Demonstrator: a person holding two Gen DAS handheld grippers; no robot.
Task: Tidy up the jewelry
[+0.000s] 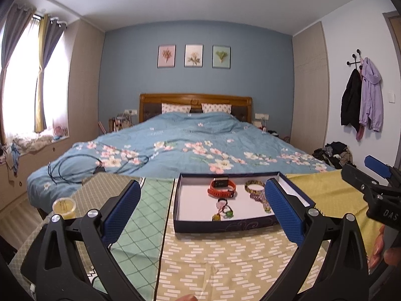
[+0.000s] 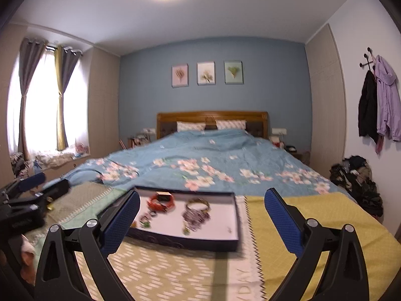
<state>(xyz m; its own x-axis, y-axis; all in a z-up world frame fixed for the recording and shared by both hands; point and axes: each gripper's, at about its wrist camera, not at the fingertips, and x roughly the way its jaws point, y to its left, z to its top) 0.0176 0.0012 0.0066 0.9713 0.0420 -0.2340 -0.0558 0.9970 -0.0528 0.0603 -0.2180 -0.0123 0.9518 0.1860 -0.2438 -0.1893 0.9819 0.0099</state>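
A shallow dark-blue box (image 1: 225, 225) with a white floor sits on the cloth-covered table; it also shows in the right wrist view (image 2: 185, 244). Inside lie an orange watch (image 1: 221, 188) (image 2: 161, 202), a gold bangle (image 1: 254, 185) (image 2: 198, 203), a purple beaded bracelet (image 1: 258, 197) (image 2: 195, 217) and small rings and charms (image 1: 223, 210) (image 2: 146, 219). My left gripper (image 1: 201, 203) is open and empty, just short of the box. My right gripper (image 2: 201, 213) is open and empty, above the box's near right side. Each gripper shows at the edge of the other's view.
A small yellow cup (image 1: 64, 207) stands at the table's left edge. The table carries patterned cloths, green (image 1: 142, 215) and yellow (image 2: 313, 215). Behind is a bed (image 1: 190, 148) with a black cable (image 1: 100, 168) on it. Clothes are piled on the floor at right (image 2: 356, 178).
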